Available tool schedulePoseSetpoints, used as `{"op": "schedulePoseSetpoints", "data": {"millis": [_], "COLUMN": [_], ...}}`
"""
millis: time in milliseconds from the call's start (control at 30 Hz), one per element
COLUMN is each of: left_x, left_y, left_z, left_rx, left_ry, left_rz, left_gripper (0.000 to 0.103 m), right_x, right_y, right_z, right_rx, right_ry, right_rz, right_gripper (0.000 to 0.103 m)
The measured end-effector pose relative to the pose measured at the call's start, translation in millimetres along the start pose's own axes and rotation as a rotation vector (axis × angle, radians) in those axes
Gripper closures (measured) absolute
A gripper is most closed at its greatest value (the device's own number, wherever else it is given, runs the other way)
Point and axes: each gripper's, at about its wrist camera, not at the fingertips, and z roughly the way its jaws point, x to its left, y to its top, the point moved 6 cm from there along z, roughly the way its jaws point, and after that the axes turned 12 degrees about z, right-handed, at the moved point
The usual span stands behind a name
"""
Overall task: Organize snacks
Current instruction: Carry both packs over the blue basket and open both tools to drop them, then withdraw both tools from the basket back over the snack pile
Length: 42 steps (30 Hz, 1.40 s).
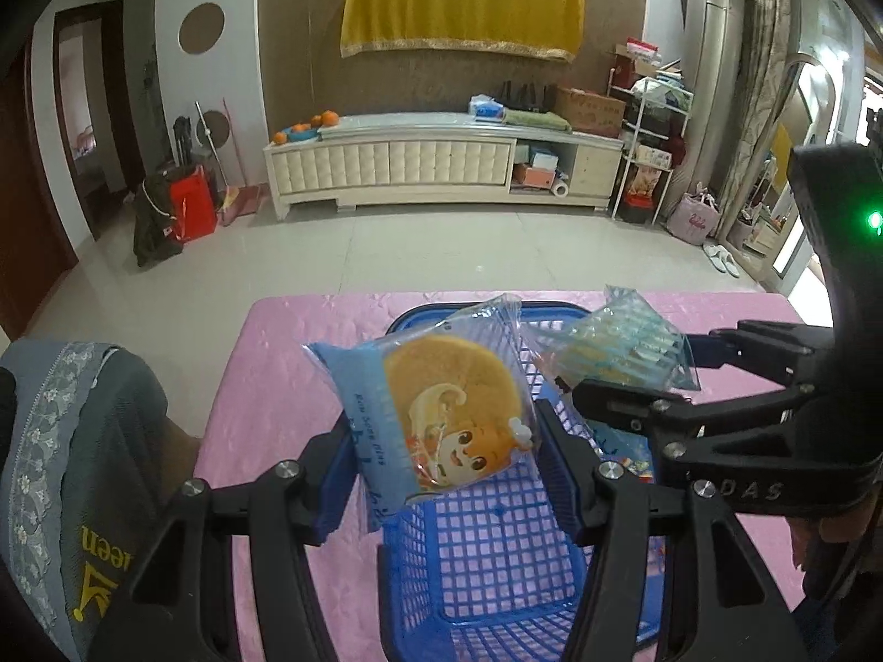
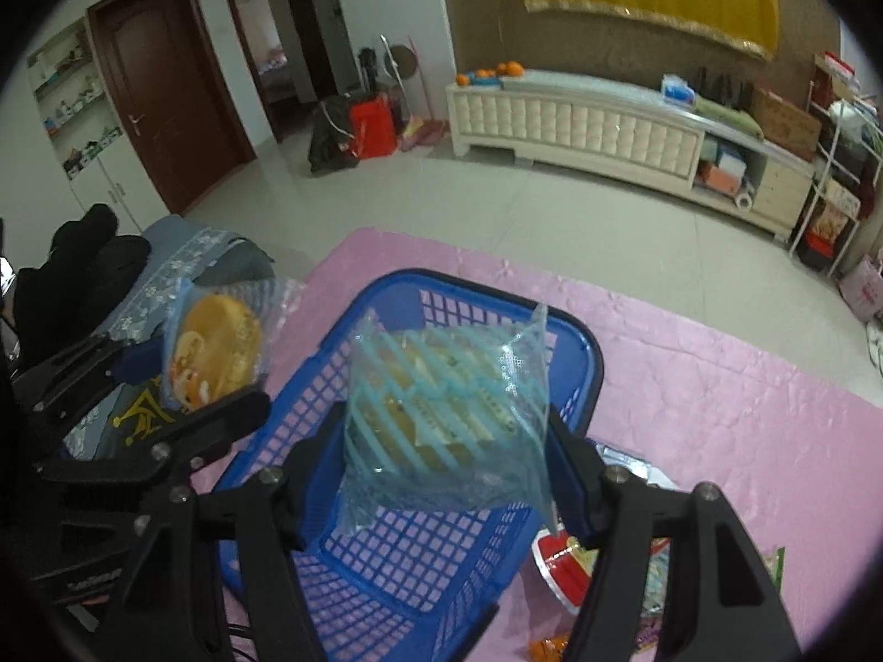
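Observation:
My left gripper (image 1: 441,474) is shut on a blue cake packet with a cartoon face (image 1: 436,414) and holds it above the blue plastic basket (image 1: 496,551). My right gripper (image 2: 441,469) is shut on a clear striped snack packet (image 2: 447,419), also above the basket (image 2: 386,551). The right gripper shows in the left wrist view (image 1: 634,380) with its packet (image 1: 623,353). The left gripper shows in the right wrist view (image 2: 182,380) with the cake packet (image 2: 221,347). The basket looks empty inside.
The basket stands on a pink tablecloth (image 1: 287,364). Several loose snack packets lie on the cloth right of the basket (image 2: 574,562). A chair with a grey cover (image 1: 72,441) stands at the table's left. A cabinet (image 1: 441,160) lines the far wall.

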Motion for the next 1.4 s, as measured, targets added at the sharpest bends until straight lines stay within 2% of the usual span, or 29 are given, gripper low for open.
{"op": "schedulePoseSetpoints", "data": {"millis": [233, 567, 733, 800, 900, 1000, 1267, 1400], "left_x": [1.6, 1.5, 5.4, 7.3, 9.2, 9.5, -5.9, -19.5], "left_y": [1.4, 4.1, 1.9, 1.5, 0.4, -2.2, -4.0, -2.8], "left_z": [32.4, 68.2, 67.3, 63.4, 52.2, 38.7, -0.8, -26.9], "left_rx": [0.063, 0.155, 0.146, 0.145, 0.143, 0.128, 0.094, 0.062], "left_ry": [-0.099, -0.215, -0.173, -0.163, -0.140, -0.124, -0.098, -0.097], "left_rz": [0.001, -0.008, 0.008, 0.005, 0.008, 0.015, 0.046, 0.057], "left_gripper": [0.047, 0.045, 0.038, 0.036, 0.034, 0.030, 0.030, 0.025], "right_x": [-12.3, -23.3, -24.3, -24.5, -25.9, -26.0, -18.4, -12.5], "right_y": [1.6, 9.0, 12.7, 15.8, 20.7, 22.9, 10.9, 2.5], "right_z": [22.2, 40.5, 50.8, 51.3, 45.8, 35.5, -5.3, -34.9], "right_rx": [0.047, 0.099, 0.144, 0.138, 0.100, 0.090, 0.077, 0.059], "right_ry": [-0.035, -0.108, -0.138, -0.157, -0.222, -0.200, -0.187, -0.153], "right_rz": [0.027, -0.048, -0.057, -0.066, -0.096, -0.068, -0.024, 0.014], "right_gripper": [0.033, 0.031, 0.027, 0.018, 0.014, 0.014, 0.013, 0.013]}}
